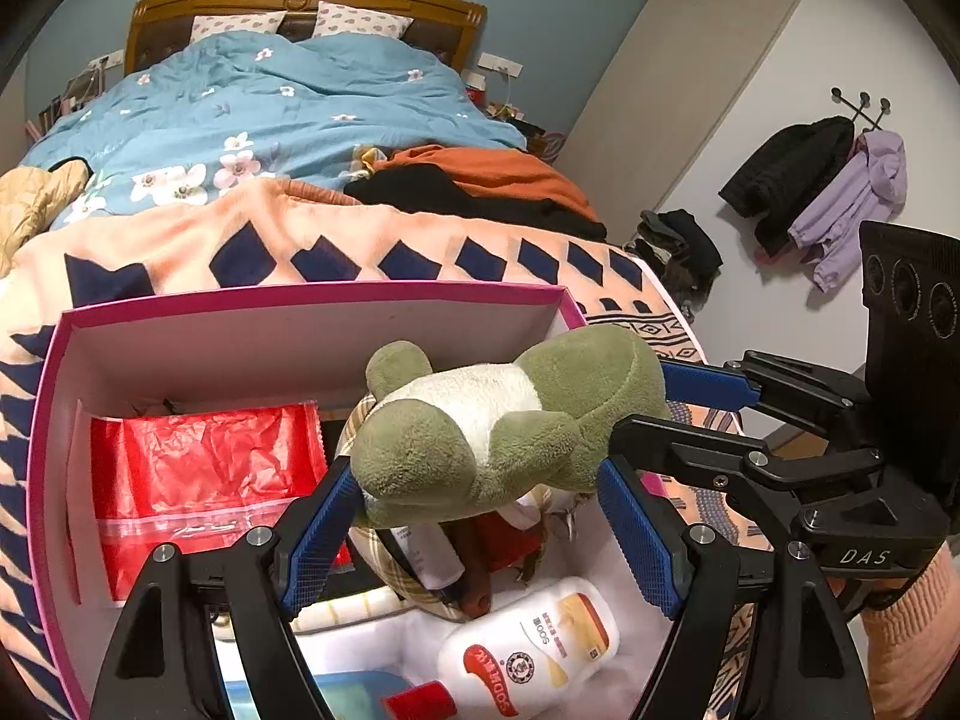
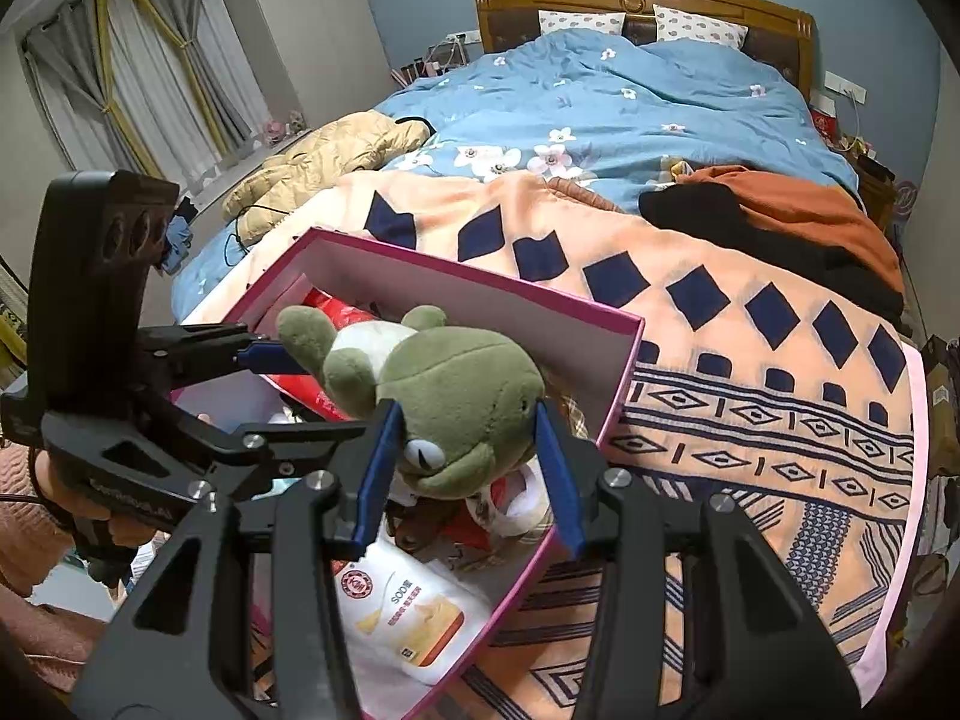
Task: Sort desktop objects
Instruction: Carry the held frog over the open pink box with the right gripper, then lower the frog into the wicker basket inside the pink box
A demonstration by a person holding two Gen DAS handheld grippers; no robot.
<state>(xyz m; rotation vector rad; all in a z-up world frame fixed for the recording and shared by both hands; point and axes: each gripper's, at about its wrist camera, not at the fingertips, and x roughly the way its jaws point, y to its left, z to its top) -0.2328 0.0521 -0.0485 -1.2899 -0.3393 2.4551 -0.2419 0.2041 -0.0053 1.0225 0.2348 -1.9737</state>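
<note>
A green and white plush frog [image 1: 498, 426] [image 2: 444, 396] hangs over a pink box [image 1: 300, 300] [image 2: 624, 360] that lies on the bed. My right gripper [image 2: 468, 462] [image 1: 660, 420] is shut on the frog's head, one blue pad on each side. My left gripper [image 1: 480, 534] is open; its left pad touches the frog's foot and its right pad stands apart. In the right wrist view one left fingertip [image 2: 264, 354] touches the frog's leg. Inside the box lie a red bag [image 1: 204, 480], a white bottle [image 1: 534, 654] [image 2: 408, 612] and other small items.
The box rests on an orange and navy patterned blanket [image 2: 750, 408] at the foot of a bed with a blue floral quilt [image 1: 270, 114]. Black and orange clothes [image 1: 480, 186] lie beyond. Coats [image 1: 822, 186] hang on the right wall.
</note>
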